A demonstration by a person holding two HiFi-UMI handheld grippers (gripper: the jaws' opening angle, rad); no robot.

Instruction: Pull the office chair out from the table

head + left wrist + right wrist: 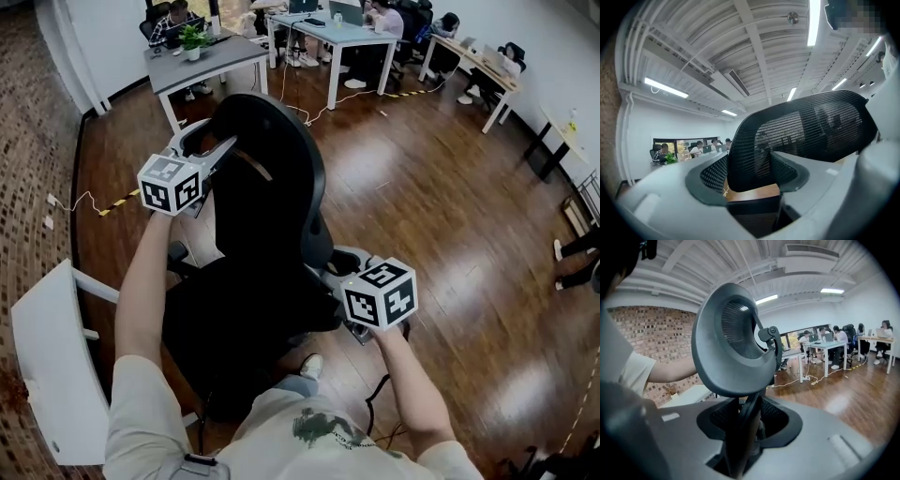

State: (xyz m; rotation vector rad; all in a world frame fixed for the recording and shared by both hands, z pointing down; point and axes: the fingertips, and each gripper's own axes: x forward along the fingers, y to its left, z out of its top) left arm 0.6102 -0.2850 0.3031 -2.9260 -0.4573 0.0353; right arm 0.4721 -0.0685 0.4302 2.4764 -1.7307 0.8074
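The office chair [262,281] stands near the person, just right of the white table [42,356], left gripper [747,173] clamped on its backrest rim [740,145], right gripper [750,423] on the armrest post [740,437]; both are stiff holds for a heavy chair that probably rolls easily.

This is an open-plan office. A glossy brown wood-plank floor [422,187] runs under a grey-topped desk on white legs [211,58] that bears a small green potted plant [192,39]. At a long pale desk [328,33], seated people [384,14] work at open laptops [345,11]. A black mesh office chair [267,178] stands nearby. Overhead, white strip lights [665,87] and a bare air duct [739,82] line the ribbed ceiling. One wall is red-brown brick [656,329].
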